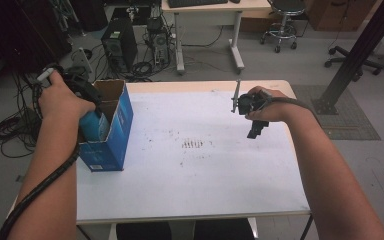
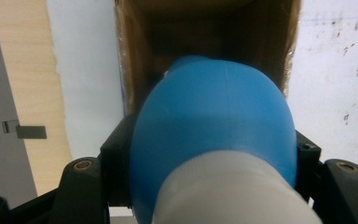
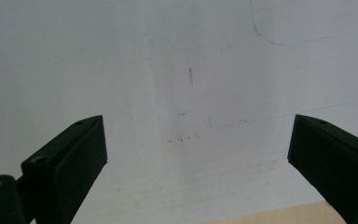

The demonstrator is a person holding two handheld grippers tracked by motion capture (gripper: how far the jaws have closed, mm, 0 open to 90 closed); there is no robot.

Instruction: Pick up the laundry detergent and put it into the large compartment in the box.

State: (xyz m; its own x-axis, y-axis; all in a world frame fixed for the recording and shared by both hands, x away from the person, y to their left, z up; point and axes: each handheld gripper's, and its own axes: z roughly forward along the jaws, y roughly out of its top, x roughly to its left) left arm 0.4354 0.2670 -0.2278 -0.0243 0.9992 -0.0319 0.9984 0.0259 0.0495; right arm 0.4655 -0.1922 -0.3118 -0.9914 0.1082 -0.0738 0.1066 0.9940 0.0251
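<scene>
Now left tongs (image 2: 205,186) clench a blue bottle (image 2: 214,135) over the box (image 1: 114,131); right tongs (image 3: 198,154) gape empty

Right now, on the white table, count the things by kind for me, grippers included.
Blue cardboard box: 1
Blue bulb-shaped object with a white end, clamped in the left gripper at the box's open top: 1
Grippers, left plus right gripper: 2
Total: 4

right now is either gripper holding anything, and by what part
The left gripper is shut on the blue bulb, jaws on the sides of its round body, over the open blue box. The right gripper is open, holding nothing.
</scene>
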